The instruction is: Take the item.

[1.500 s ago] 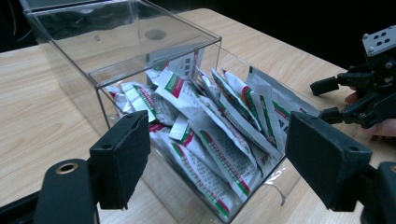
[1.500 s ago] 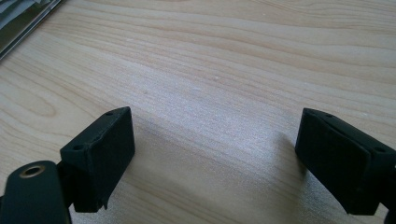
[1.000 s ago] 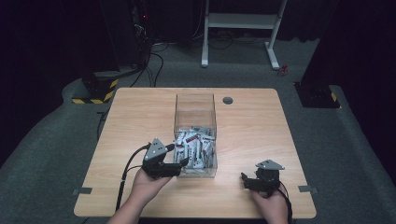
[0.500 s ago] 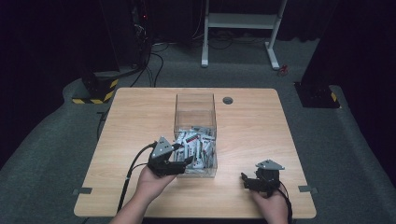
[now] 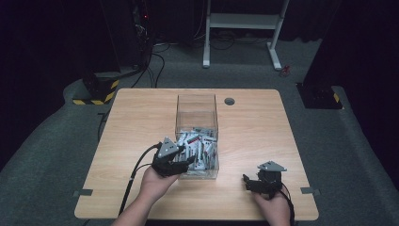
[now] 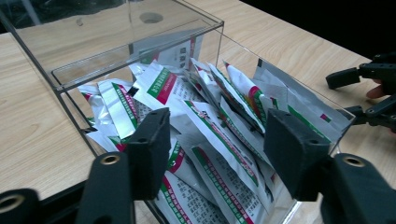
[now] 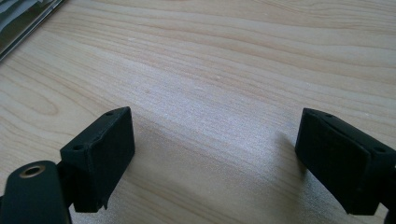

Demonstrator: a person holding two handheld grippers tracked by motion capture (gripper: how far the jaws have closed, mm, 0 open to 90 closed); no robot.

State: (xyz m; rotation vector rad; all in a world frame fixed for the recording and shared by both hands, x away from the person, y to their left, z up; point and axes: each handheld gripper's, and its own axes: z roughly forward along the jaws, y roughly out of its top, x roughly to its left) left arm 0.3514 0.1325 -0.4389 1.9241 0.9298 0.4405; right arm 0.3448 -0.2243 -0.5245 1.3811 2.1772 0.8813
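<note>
While the left gripper (image 5: pixel 184 163) hangs over the near left corner of the clear box (image 5: pixel 196 101), its two black jaws stand wide apart with nothing between them, as the left gripper view (image 6: pixel 217 154) makes plain. That box is a transparent, open-topped container that sits near the middle of the wooden table (image 5: pixel 136 122), with its long side running away from the person. Its near half is heaped with sachets (image 5: pixel 200 146), white and silver foil packets printed with green and red bands, lying at all angles and overlapping one another; the left gripper view shows the sachets (image 6: pixel 219 126) just beyond the jaw tips, and whether the tips touch any packet cannot be told. The far half of the box looks bare through its walls. The left hand (image 5: pixel 155 183) grips the tool from below, and a black cable (image 5: pixel 134 176) trails from it toward the near edge of the table. The right gripper (image 5: pixel 248 181) rests low over the table near the front right, well apart from the box, held by the right hand (image 5: pixel 273 207). In the right gripper view its jaws (image 7: pixel 215 158) are spread wide over bare wood grain and hold nothing. A small round grommet (image 5: pixel 229 101) is set in the table just beside the far right corner of the box.
</note>
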